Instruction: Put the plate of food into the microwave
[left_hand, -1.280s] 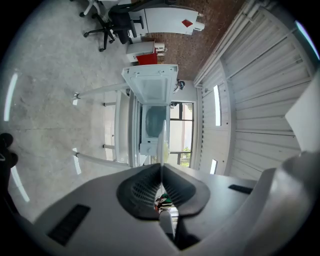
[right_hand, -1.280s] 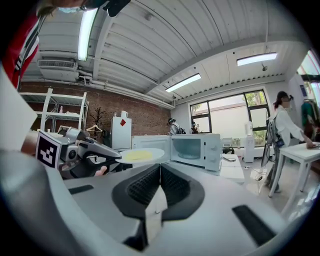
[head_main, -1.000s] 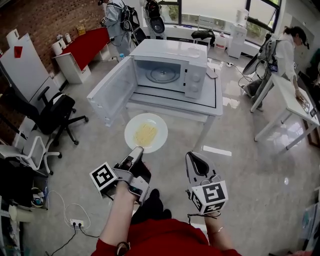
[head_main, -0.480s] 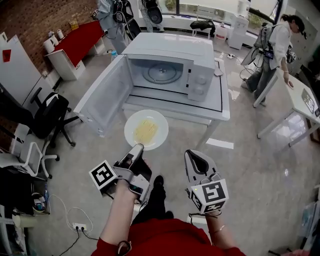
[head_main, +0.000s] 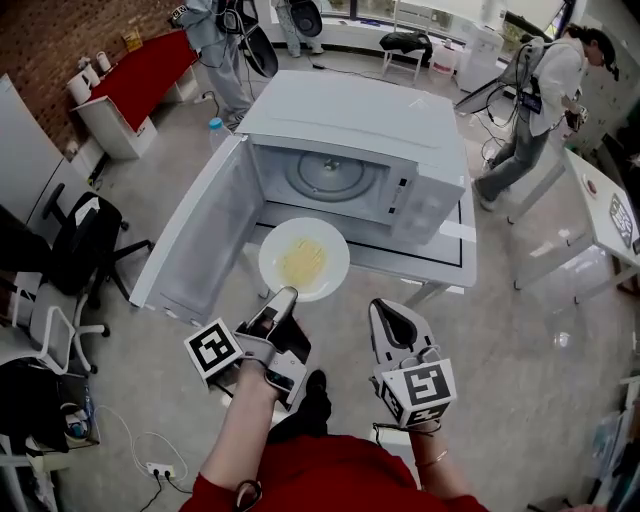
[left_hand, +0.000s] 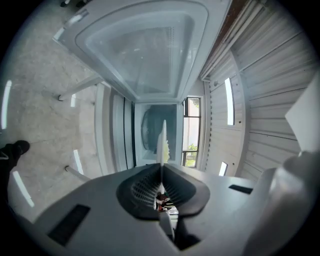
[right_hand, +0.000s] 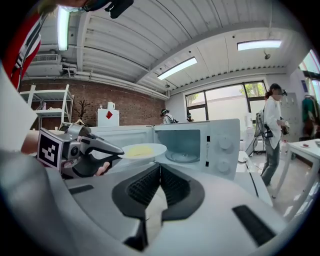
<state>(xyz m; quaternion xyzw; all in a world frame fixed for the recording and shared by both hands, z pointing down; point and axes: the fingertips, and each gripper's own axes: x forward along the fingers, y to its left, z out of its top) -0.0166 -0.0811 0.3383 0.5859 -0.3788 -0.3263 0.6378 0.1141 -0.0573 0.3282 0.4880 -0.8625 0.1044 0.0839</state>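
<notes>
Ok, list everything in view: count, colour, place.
microwave: one, white, on the table, door open to its left
turntable: one, clear glass, inside the microwave
table: one, white with a black line, under the microwave
plate: one, white, in the air before the open cavity
food: one heap, yellow, on the plate
black chair: one, on the floor at left
pale chair: one, near left
counter: one, red-topped, far left
person in white: one, far right
second person: one, top left, cut off
left gripper: one, dark grey, shut on the plate's near rim
right gripper: one, dark grey, shut, empty
</notes>
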